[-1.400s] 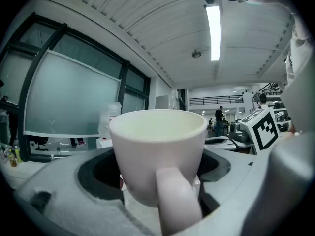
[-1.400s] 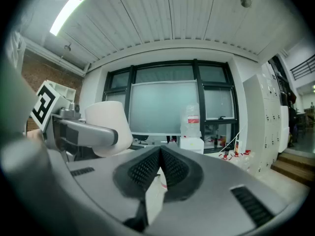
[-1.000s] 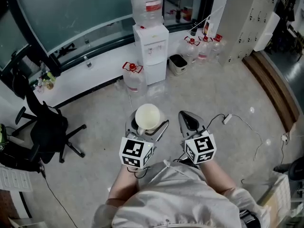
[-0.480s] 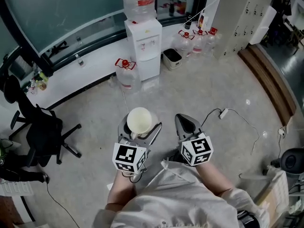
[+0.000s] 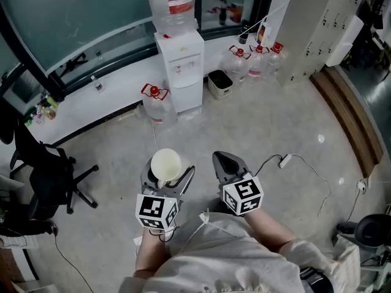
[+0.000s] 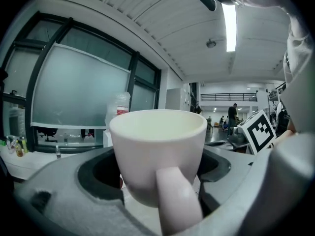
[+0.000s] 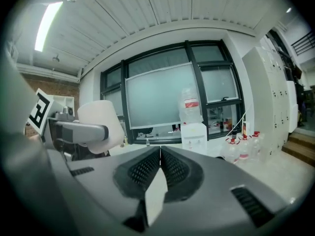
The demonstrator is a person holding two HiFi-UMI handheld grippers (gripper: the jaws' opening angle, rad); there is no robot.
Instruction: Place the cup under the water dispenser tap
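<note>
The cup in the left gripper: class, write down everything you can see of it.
The cup is plain cream-white and looks ceramic, with a rounded body narrowing toward the base and one thick handle pointing back at the camera. It is upright, mouth up, and looks empty. The left gripper clamps it between its fingers, in the air, well short of the water dispenser.

Both forearms reach forward, side by side. The left gripper [image 5: 166,174] clamps a cup [image 5: 165,161] (handle toward the person); the right gripper [image 5: 227,162] has its jaws pressed together.
</note>
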